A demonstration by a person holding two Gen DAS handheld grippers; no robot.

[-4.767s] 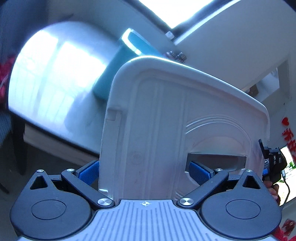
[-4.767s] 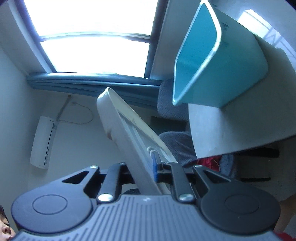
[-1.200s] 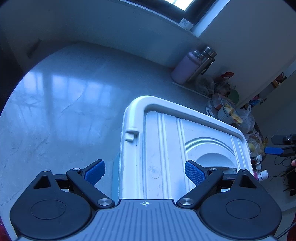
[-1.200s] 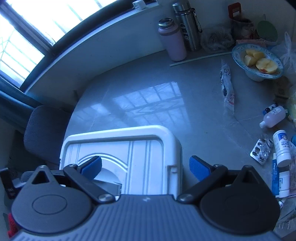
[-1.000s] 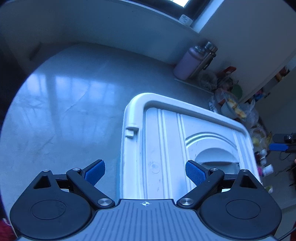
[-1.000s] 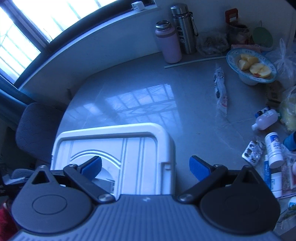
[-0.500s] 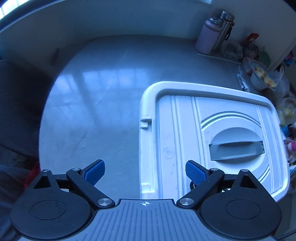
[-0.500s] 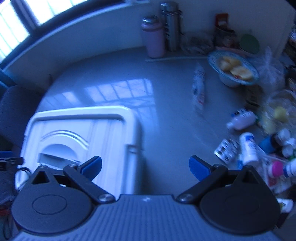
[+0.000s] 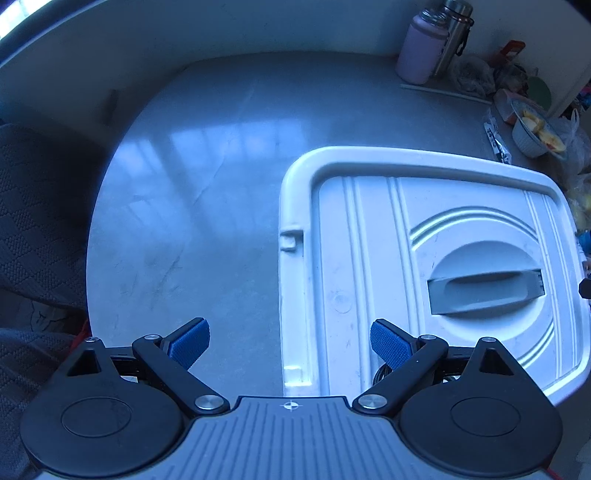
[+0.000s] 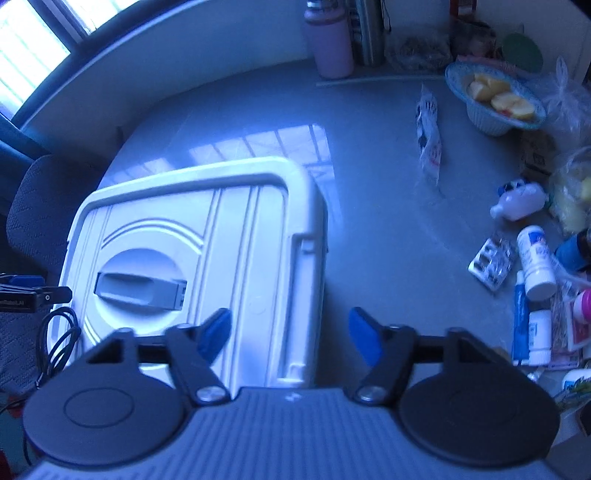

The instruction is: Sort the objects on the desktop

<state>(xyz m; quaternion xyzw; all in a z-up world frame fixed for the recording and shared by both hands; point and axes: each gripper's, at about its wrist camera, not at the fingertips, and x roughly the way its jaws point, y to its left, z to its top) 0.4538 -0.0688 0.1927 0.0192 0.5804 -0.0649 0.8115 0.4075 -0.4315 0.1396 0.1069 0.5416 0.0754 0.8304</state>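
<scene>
A white plastic lid [image 9: 369,240] with a grey handle [image 9: 484,291] lies flat on the grey table [image 9: 221,147]; what it covers is hidden. My left gripper [image 9: 290,345] hangs open above the lid's left edge, pads touching nothing. In the right wrist view the lid [image 10: 240,221] fills the left side, its handle [image 10: 140,291] near the left. Over the lid's right edge my right gripper [image 10: 290,332] has its jaws closing, and its blue pads stand clear of the rim.
A pink bottle [image 10: 328,40] and a steel flask [image 10: 365,33] stand at the back. To the right lie a fruit bowl [image 10: 495,96], a sachet [image 10: 428,133], a blister pack [image 10: 491,266] and several medicine bottles [image 10: 535,262]. A chair [image 9: 37,221] sits left of the table.
Both grippers held the lid tilted in the air; now it lies flat and both have let go. The left view has tipped further downward. The right jaws have narrowed.
</scene>
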